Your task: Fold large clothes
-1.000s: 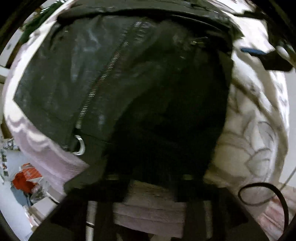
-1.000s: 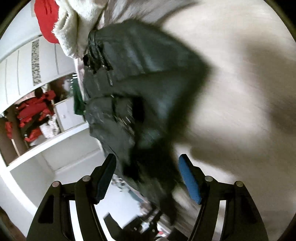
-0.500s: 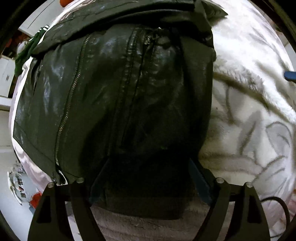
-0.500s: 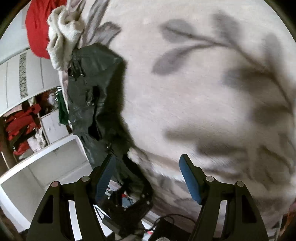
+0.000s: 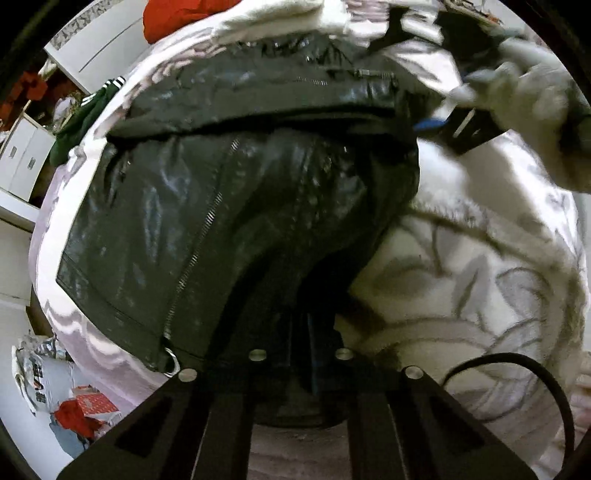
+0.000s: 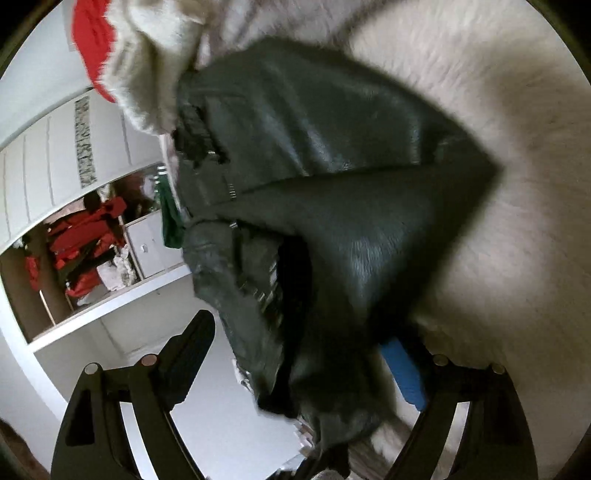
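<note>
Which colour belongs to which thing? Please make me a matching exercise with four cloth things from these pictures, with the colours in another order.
Things:
1. jacket
2. blanket
3. garment at the top edge of the left wrist view
4. striped garment at the blanket's left edge

Colours:
a. green
b. white with a grey leaf pattern
c. black and shiny
d. red

Pairs: 1-c, 2-b, 3-d, 4-a
</note>
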Motion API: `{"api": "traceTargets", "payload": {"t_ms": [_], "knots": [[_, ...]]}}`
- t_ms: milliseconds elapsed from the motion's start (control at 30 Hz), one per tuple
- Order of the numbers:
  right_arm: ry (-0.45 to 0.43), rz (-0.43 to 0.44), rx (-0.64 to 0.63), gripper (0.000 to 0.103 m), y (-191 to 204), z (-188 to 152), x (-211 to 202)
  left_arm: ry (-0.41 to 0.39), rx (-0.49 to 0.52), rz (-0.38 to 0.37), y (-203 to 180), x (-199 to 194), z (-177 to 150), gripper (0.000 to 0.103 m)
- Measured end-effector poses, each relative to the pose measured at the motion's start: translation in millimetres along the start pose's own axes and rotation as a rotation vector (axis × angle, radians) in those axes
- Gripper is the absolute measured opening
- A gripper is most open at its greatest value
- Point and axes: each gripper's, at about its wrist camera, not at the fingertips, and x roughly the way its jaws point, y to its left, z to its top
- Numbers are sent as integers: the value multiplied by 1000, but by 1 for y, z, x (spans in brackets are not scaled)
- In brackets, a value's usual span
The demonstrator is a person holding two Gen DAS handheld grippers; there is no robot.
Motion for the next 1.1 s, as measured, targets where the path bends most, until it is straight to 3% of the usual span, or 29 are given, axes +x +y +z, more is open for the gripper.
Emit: {"api": "traceTargets", "payload": {"t_ms": [33, 67, 100, 133, 200, 233, 433, 533, 700, 833, 1000, 1067, 1100], "knots": [[3, -7, 15, 88, 1, 2, 6, -9, 2, -1, 2, -6, 3, 5], [6, -19, 22, 81, 4, 3, 10, -15, 6, -1, 3, -10, 4, 5], [-12, -30, 23, 53, 11, 2, 11, -18, 9, 0, 3, -14, 9, 5], [-30, -83, 28, 42, 19, 0, 12, -25, 8, 2, 10, -20, 10, 4], [-59, -106, 11, 27, 34, -8, 9, -34, -6, -7, 29, -25, 19, 4], [-70, -125, -5, 24, 47, -13, 7, -37, -12, -13, 38, -27, 21, 4], [-112, -286, -151, 20, 165, -44, 9, -92, -81, -84, 109, -62, 36, 2], [-107, -400, -219, 20, 234, -55, 40, -84, -147, -143, 161, -71, 46, 2], [-81, -573, -318, 19, 325, -61, 131, -65, -260, -222, 266, -56, 61, 2], [-45, -736, -329, 19, 357, -44, 231, 10, -326, -267, 342, 7, 68, 2], [-7, -946, -276, 21, 345, -10, 329, 119, -365, -209, 408, 101, 57, 2], [-8, -932, -224, 35, 337, -2, 332, 174, -410, -256, 427, 124, 45, 2], [-3, -890, -200, 51, 335, 0, 329, 183, -441, -283, 436, 128, 39, 2]]}}
